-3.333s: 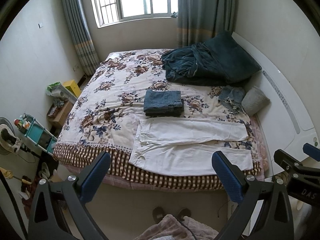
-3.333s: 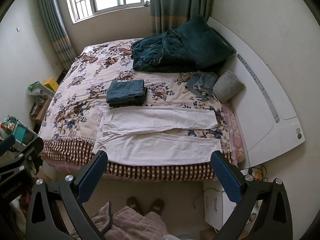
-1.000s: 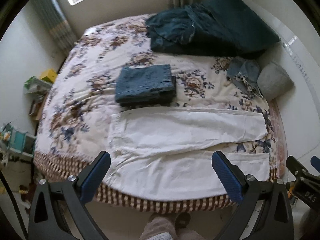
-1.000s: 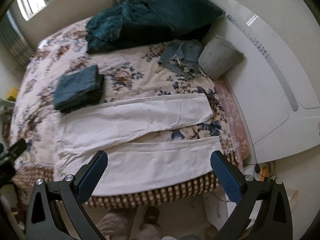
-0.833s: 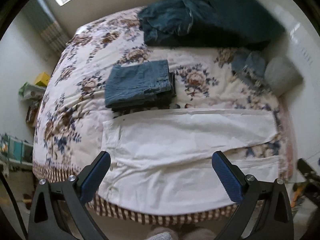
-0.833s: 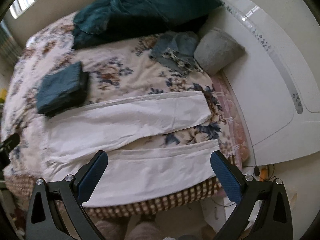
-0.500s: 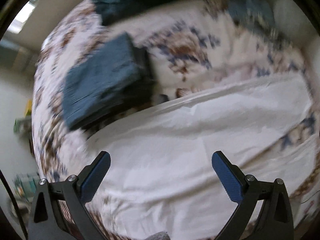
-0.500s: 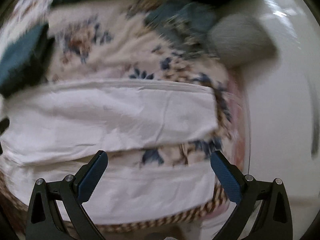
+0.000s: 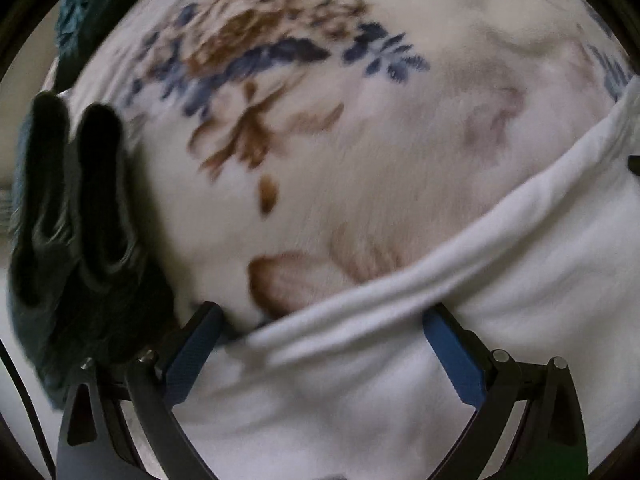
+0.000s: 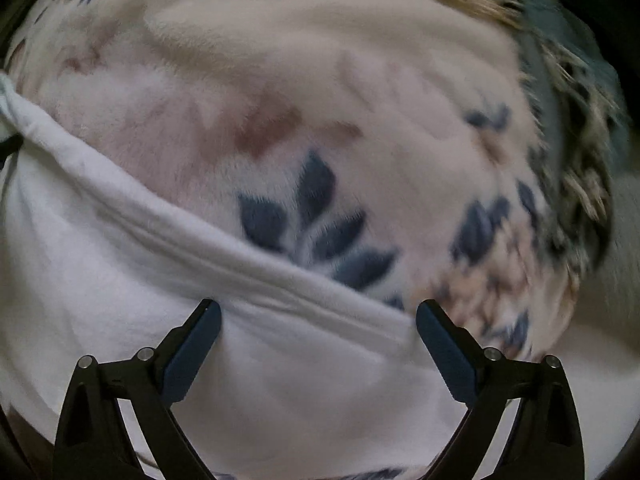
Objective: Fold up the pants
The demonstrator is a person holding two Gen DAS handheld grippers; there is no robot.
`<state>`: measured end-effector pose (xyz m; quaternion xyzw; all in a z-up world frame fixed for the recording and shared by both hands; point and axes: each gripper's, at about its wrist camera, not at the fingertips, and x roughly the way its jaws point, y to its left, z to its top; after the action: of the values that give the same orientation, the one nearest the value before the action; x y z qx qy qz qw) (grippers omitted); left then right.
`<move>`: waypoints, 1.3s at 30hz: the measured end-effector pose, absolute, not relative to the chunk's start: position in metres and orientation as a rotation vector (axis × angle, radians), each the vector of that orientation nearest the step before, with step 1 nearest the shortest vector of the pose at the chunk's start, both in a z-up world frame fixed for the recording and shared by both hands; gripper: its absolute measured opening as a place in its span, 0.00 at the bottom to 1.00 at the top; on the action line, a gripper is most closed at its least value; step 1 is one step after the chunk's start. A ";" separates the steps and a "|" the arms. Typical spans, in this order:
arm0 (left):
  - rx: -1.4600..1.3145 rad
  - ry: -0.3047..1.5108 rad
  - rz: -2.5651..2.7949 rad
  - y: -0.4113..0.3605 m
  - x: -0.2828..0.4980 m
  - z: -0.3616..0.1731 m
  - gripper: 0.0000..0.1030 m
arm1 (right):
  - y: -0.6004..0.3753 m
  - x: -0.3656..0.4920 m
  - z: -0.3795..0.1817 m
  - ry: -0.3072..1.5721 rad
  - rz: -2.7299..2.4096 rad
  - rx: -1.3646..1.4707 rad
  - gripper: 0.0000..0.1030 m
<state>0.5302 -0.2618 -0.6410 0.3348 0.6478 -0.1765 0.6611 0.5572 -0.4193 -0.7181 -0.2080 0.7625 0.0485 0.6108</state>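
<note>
The white pants (image 9: 400,360) lie flat on the floral bedspread (image 9: 320,140). My left gripper (image 9: 320,344) is open, low over the far edge of the pants near the waist end, its jaws straddling that edge. My right gripper (image 10: 318,336) is open too, low over the far edge of the upper pant leg (image 10: 200,320) near the cuff, with the cloth edge running between its jaws. Neither gripper holds cloth. Both views are blurred by motion.
A folded stack of dark jeans (image 9: 68,220) sits just left of my left gripper. Frayed denim clothing (image 10: 568,112) lies at the upper right of the right wrist view. The floral bedspread (image 10: 320,80) fills the area beyond the pants.
Both grippers have dropped from above the bed down close to the far edge of the pants. Both jaws have stayed open.
</note>
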 end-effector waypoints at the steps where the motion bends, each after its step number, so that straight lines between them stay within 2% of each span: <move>1: 0.741 1.474 -0.459 -0.263 0.532 -0.640 0.81 | -0.418 0.559 -0.721 1.765 0.145 -0.474 0.81; 2: 0.714 1.495 -0.499 -0.264 0.534 -0.640 0.63 | -0.415 0.561 -0.722 1.767 0.180 -0.459 0.70; 3: 0.693 1.510 -0.542 -0.265 0.534 -0.638 0.54 | -0.412 0.561 -0.722 1.760 0.196 -0.451 0.55; 4: 0.699 1.498 -0.580 -0.268 0.531 -0.633 0.37 | -0.408 0.563 -0.722 1.750 0.212 -0.442 0.46; 5: 0.718 1.484 -0.588 -0.271 0.528 -0.629 0.24 | -0.407 0.561 -0.720 1.731 0.206 -0.431 0.31; 6: 0.745 1.464 -0.591 -0.274 0.525 -0.625 0.20 | -0.407 0.561 -0.717 1.713 0.189 -0.432 0.18; 8: 0.762 1.434 -0.575 -0.276 0.523 -0.615 0.08 | -0.409 0.553 -0.710 1.674 0.164 -0.399 0.14; 15: 0.551 1.340 -0.489 -0.244 0.496 -0.534 0.05 | -0.420 0.516 -0.655 1.519 0.080 -0.220 0.11; 18: 0.444 1.298 -0.425 -0.225 0.453 -0.491 0.05 | -0.422 0.480 -0.624 1.459 0.065 -0.151 0.11; 21: 0.335 1.286 -0.376 -0.205 0.382 -0.477 0.05 | -0.421 0.432 -0.591 1.414 0.062 -0.103 0.11; 23: 0.300 1.289 -0.346 -0.199 0.371 -0.500 0.05 | -0.405 0.387 -0.566 1.413 0.061 -0.080 0.11; 28: 0.161 1.467 -0.280 -0.183 0.272 -0.523 0.05 | -0.387 0.297 -0.568 1.480 0.042 -0.062 0.11; 33: 0.156 1.608 -0.235 -0.183 0.222 -0.582 0.05 | -0.376 0.231 -0.614 1.593 0.050 -0.082 0.11; 39: 0.149 1.690 -0.173 -0.186 0.219 -0.642 0.05 | -0.364 0.193 -0.658 1.661 0.067 -0.161 0.12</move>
<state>0.2192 -0.1864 -0.6418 0.0659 0.7462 -0.0764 0.6580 0.1930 -0.3637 -0.6576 -0.0714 0.7374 0.0295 0.6710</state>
